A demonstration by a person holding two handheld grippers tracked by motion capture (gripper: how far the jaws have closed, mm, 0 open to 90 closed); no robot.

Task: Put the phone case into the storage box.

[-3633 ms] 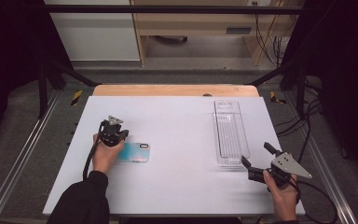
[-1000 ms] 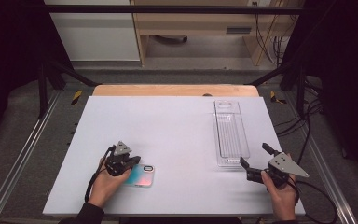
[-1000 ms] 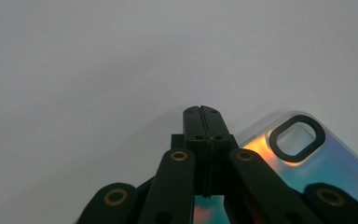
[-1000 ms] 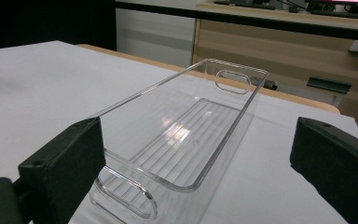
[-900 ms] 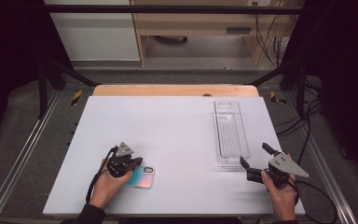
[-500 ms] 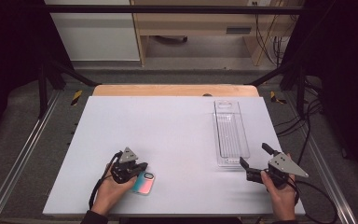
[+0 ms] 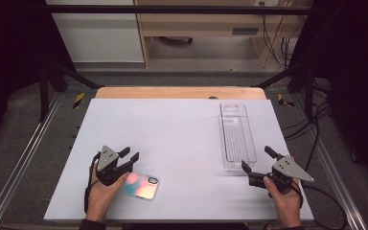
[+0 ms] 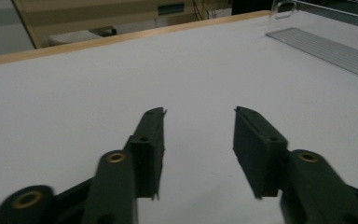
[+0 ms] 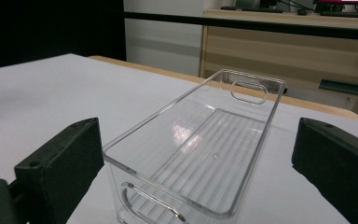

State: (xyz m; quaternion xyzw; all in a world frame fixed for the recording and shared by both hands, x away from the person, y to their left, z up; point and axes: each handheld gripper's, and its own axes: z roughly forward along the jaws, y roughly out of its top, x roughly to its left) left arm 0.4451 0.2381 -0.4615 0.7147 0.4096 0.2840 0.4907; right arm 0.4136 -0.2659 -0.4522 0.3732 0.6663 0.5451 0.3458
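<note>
Jaws are standing apart on the left gripper (image 7: 128, 157), which is hovering at the near left of the white table (image 7: 172, 129), having just been opening, with nothing between them; the phone (image 7: 141, 185) is lying flat on the table just beside it, toward the near edge, free of any grip. Across the table, well apart from the phone, the right gripper (image 7: 255, 165) is waiting with its jaws spread wide, facing the near end of the clear plastic bin (image 7: 237, 136) without touching it. With the phone apparently just set down, the tidy way on seems to be lifting the left gripper straight clear so neither jaw is nudging the phone. If the bin is next, the right jaws are looking best placed for closing squarely on its near end wall, not the thin corner
</note>
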